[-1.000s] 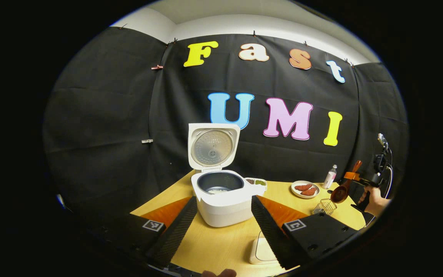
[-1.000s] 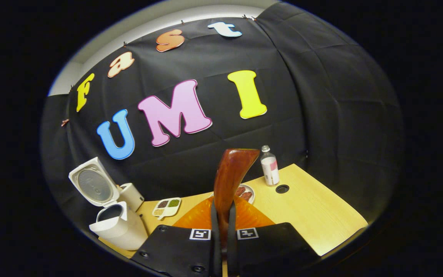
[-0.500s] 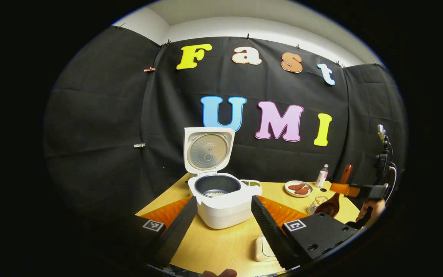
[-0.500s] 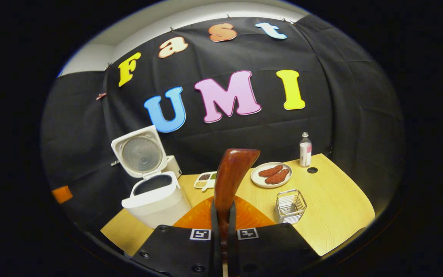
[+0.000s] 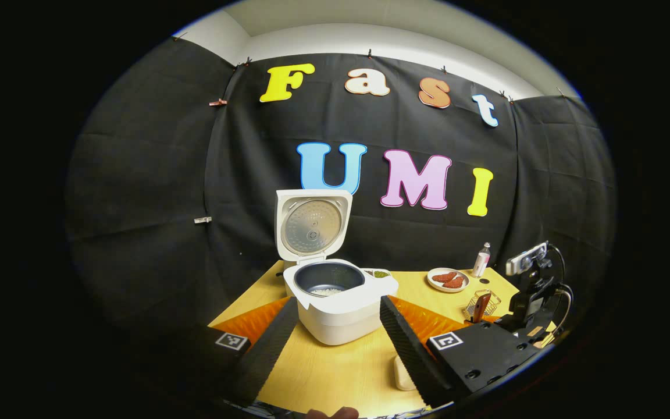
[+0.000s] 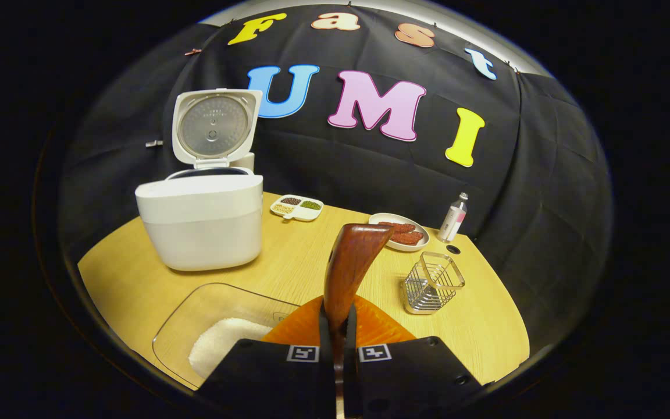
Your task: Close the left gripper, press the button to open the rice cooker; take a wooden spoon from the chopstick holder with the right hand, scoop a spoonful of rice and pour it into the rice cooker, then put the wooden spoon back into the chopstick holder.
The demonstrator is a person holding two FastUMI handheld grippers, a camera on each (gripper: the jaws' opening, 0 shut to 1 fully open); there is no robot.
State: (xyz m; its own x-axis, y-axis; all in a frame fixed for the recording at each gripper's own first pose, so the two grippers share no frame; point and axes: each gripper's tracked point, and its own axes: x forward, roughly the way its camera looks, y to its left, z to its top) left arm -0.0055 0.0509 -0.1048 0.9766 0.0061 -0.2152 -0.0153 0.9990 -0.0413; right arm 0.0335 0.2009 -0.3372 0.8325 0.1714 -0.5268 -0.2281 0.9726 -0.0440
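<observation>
Rice cooker [image 6: 201, 218], white, stands with its lid [image 6: 214, 126] raised upright at the left of the centre in the right gripper view, on a light wooden table [image 6: 306, 262] with a rounded edge. In the left gripper view the same cooker [image 5: 338, 302] is at the middle of the frame, and a little white rice lies at the bottom of its dark inner pot [image 5: 329, 278]. The wooden spoon [image 6: 349, 262] rises from the bottom centre of the right gripper view; the right gripper [image 6: 339, 355] is clenched on its handle, both fingers pressing on it. To the right of the spoon stands the wire chopstick holder [image 6: 431, 282], apart from the spoon in this view. At the lower left of this view a clear tray [image 6: 195, 320] holds a heap of rice [image 6: 221, 343]. Behind, near the black cloth wall, are a small divided dish with grains [image 6: 297, 208], a plate with reddish-brown pieces [image 6: 400, 231] and a small bottle [image 6: 453, 218]. Beside the bottle the table has a small round hole [image 6: 453, 249]. In the left gripper view the left gripper [image 5: 338, 343] is at the bottom of the frame with its fingers released, wide apart and holding nothing, and the cooker shows between them. At the right edge of this view the right gripper [image 5: 530, 297] is just beside the chopstick holder [image 5: 482, 304]; whether the spoon touches the holder I cannot tell. Above the black cloth a pale wall and ceiling [image 5: 370, 35] show at the top of the frame.
</observation>
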